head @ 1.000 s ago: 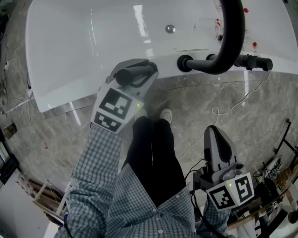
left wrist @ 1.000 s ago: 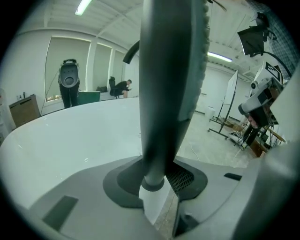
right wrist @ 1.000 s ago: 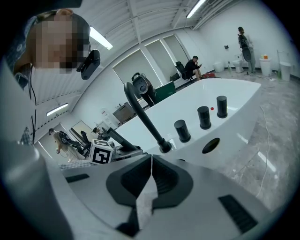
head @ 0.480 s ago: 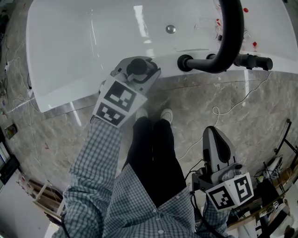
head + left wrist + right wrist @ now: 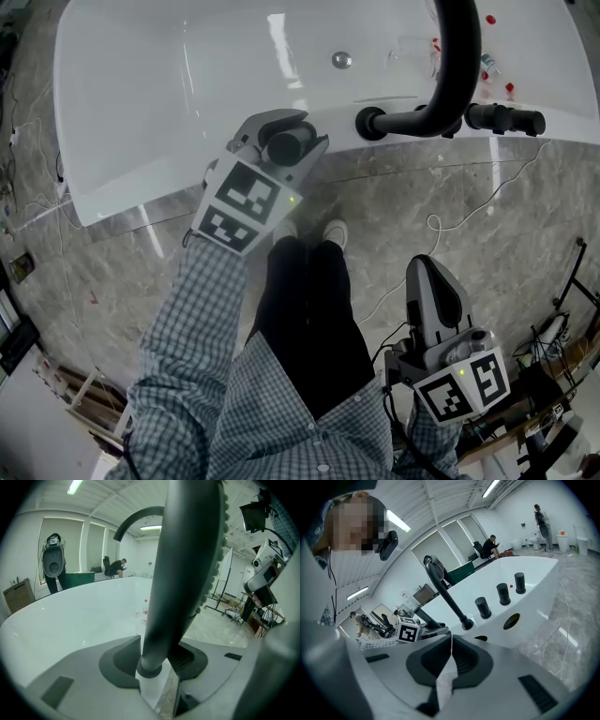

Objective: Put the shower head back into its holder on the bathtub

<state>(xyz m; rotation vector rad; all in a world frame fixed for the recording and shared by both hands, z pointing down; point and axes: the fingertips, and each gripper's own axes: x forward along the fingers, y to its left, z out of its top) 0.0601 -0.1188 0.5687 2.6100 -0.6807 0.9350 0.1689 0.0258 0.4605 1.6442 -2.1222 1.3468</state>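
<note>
My left gripper (image 5: 281, 141) is shut on the dark grey shower head (image 5: 287, 145) and holds it over the near rim of the white bathtub (image 5: 141, 94). In the left gripper view the shower head (image 5: 187, 564) rises from between the jaws, its handle clamped at my left gripper (image 5: 157, 667), and it hides much of the scene. A black arched faucet (image 5: 459, 66) and black knobs (image 5: 506, 120) stand on the rim to the right. An oval opening (image 5: 512, 620) shows in the tub below the knobs. My right gripper (image 5: 429, 279) hangs low at the right, shut and empty (image 5: 449, 644).
Marble floor (image 5: 469, 216) with a thin white cable (image 5: 441, 225) lies in front of the tub. The person's legs and shoes (image 5: 333, 230) stand close to the rim. Small red-capped items (image 5: 487, 42) lie in the tub near the faucet. Stands and cables crowd the lower right.
The left gripper has turned with the shower head, which lay crosswise and now points end-on at the head camera, and has shifted slightly right. The right gripper has stayed put.
</note>
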